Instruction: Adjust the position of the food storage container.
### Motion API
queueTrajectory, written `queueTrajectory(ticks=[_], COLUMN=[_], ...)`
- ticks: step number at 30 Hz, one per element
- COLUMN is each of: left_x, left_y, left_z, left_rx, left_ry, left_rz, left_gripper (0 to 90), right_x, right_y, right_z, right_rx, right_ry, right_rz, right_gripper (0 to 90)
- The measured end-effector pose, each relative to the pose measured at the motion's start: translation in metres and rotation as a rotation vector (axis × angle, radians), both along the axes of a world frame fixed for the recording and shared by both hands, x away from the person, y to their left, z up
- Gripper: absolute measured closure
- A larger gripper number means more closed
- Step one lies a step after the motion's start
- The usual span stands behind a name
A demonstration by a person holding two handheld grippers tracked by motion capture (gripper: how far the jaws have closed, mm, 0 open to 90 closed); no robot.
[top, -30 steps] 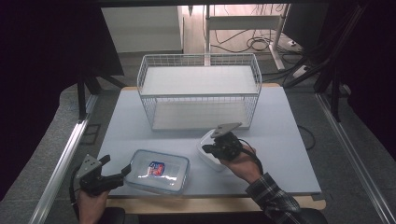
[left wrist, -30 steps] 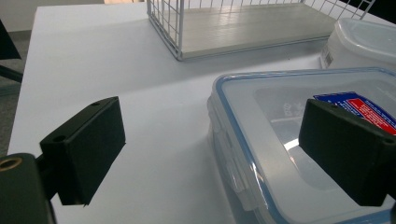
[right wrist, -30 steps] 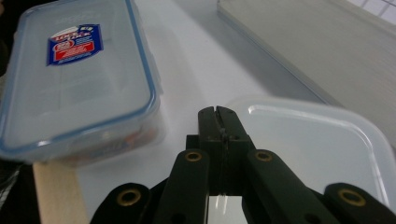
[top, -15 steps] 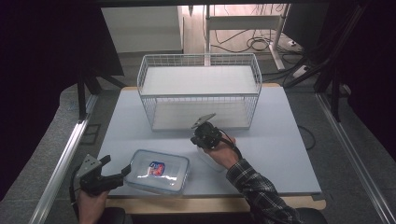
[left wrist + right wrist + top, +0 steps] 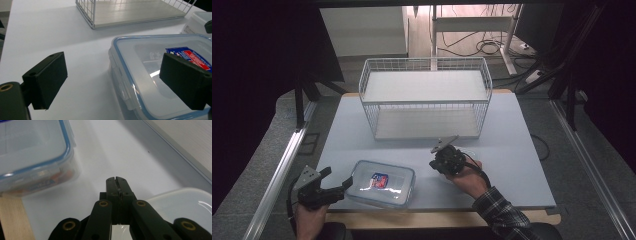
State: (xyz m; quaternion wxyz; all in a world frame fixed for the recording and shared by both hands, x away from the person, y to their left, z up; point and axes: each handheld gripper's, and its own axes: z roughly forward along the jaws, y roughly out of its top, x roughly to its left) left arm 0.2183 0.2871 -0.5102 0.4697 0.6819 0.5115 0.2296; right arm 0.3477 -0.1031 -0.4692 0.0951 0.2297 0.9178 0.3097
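Note:
A clear plastic box (image 5: 382, 183) with a blue-rimmed lid and a red and blue label lies near the table's front edge. My left gripper (image 5: 338, 177) stands open at its left end; in the left gripper view one pad (image 5: 47, 77) hangs over bare table and the other over the lid of the box (image 5: 150, 72). My right gripper (image 5: 434, 163) is shut and empty to the right of the box, low over the table. Its closed tips (image 5: 117, 180) point toward the box (image 5: 32, 152), with a white container (image 5: 180, 205) just under the gripper.
A white wire basket (image 5: 426, 97) with a shelf stands at the back middle of the grey table (image 5: 512, 130). The basket (image 5: 130, 12) and the white container (image 5: 197, 22) lie beyond the box. The wooden front edge (image 5: 12, 220) is close.
The right gripper rose and swung left toward the basket, then came back down and right, beside the box. The left gripper and the box have stayed put.

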Motion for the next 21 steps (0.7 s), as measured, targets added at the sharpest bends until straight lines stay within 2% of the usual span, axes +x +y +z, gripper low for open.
queueTrajectory(ticks=[3,8,10,17,18,21], left_x=[0.000,0.000,0.000,0.000,0.000,-0.001], left_y=[-0.001,-0.004,-0.004,-0.006,-0.006,-0.007], left_z=[0.001,0.002,0.003,0.004,0.004,0.004], left_rx=[-0.023,-0.026,-0.033,-0.029,-0.029,-0.029], left_ry=[0.006,0.010,0.013,0.013,0.013,0.014], left_rz=[-0.011,-0.024,-0.021,-0.033,-0.033,-0.040], left_gripper=[7.4,7.2,7.4,12.2,12.9,14.1], right_x=[-0.002,0.001,0.001,-0.004,-0.004,-0.006], right_y=[-0.014,-0.033,-0.037,-0.074,-0.074,-0.097], right_z=[0.001,0.001,0.001,0.003,0.003,0.005], right_rx=[0.013,0.039,0.038,0.030,0.030,0.024], right_ry=[-0.009,-0.010,-0.011,-0.022,-0.022,-0.028], right_rz=[-0.038,-0.096,-0.105,-0.173,-0.173,-0.216], right_gripper=[89.3,89.4,89.3,89.2,89.2,89.1])
